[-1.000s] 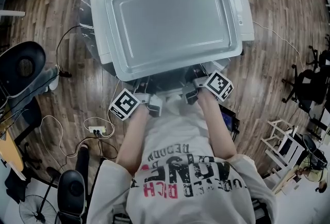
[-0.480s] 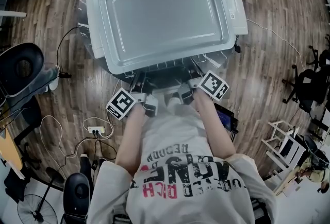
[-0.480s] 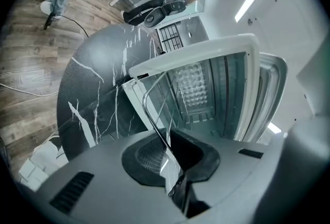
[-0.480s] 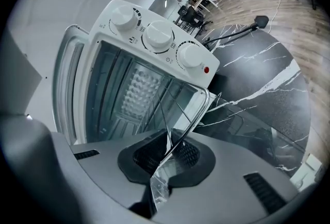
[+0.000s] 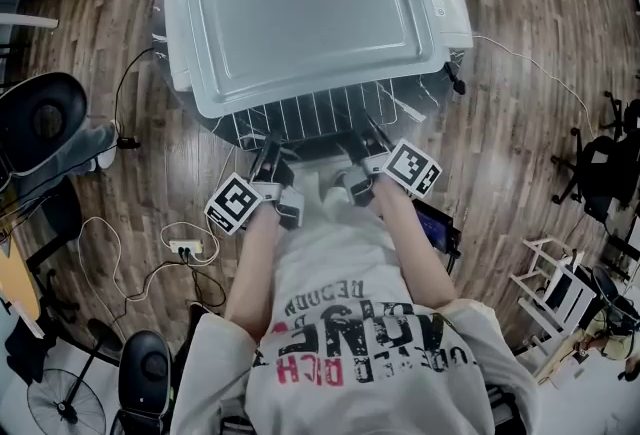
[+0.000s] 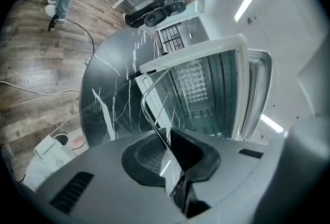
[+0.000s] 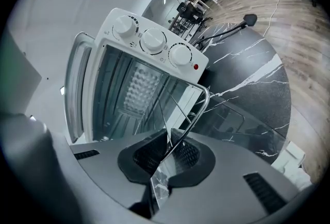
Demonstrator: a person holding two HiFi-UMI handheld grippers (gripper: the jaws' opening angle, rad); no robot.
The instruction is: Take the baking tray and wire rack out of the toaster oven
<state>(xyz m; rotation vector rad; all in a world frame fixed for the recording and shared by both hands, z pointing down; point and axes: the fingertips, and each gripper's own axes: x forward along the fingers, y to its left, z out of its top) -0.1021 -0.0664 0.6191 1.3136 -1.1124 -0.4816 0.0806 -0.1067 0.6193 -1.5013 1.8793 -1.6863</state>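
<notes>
My left gripper point(image 5: 268, 157) and right gripper point(image 5: 354, 149) have their fingers clamped on the front rod of the wire rack point(image 5: 318, 113), which sticks partly out of the toaster oven point(image 7: 154, 40) on the dark worktop point(image 6: 103, 89). I judge the wire stiff, light and slick. Holding it near both front corners should keep it level.

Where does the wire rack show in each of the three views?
Head view: wire rack, centre, jutting out toward the person.
Left gripper view: centre, rounded corner running down between the jaws.
Right gripper view: centre-right, corner likewise between the jaws.
Shared landmark: the white toaster oven behind it.
</notes>
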